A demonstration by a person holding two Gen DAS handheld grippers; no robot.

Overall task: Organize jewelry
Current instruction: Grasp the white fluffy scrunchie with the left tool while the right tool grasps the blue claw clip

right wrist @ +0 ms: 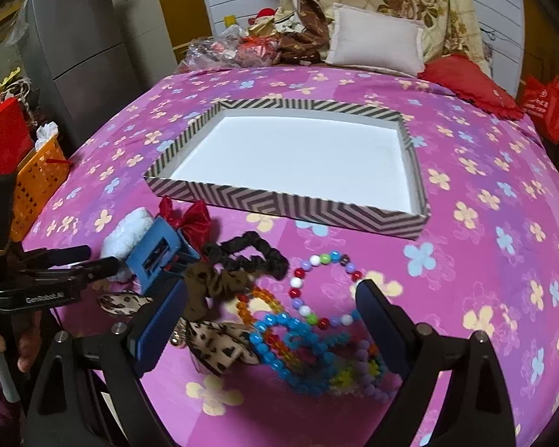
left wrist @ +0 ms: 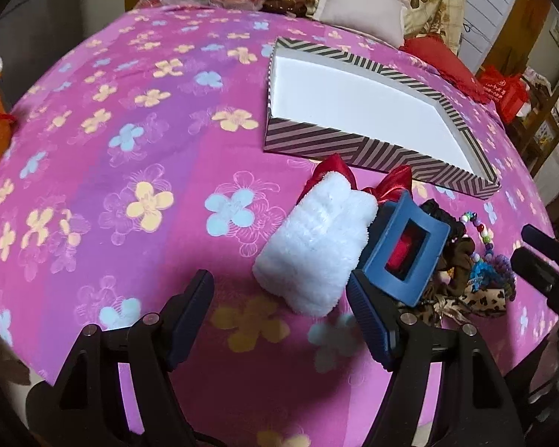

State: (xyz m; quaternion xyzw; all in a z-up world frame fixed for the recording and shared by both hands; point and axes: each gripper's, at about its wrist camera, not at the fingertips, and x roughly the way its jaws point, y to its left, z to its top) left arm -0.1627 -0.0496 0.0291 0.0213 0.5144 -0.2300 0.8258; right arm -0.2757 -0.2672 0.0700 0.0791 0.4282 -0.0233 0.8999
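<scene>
Floral bedspread [right wrist: 484,223]; "GenRobot.AI" on left gripper [right wrist: 93,260]; both grippers' fingers wide, empty.

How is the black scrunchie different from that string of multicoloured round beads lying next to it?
The black scrunchie is soft gathered fabric in one dark colour; the multicoloured bead bracelet is a chain of hard, glossy balls in red, white, green and purple. The scrunchie lies squashed into a bent loop, while the bracelet spreads in a wider, rounder ring. The scrunchie touches the leopard-print scrunchie; the bracelet overlaps the blue beads. Both are closed loops lying outside the striped box.
</scene>
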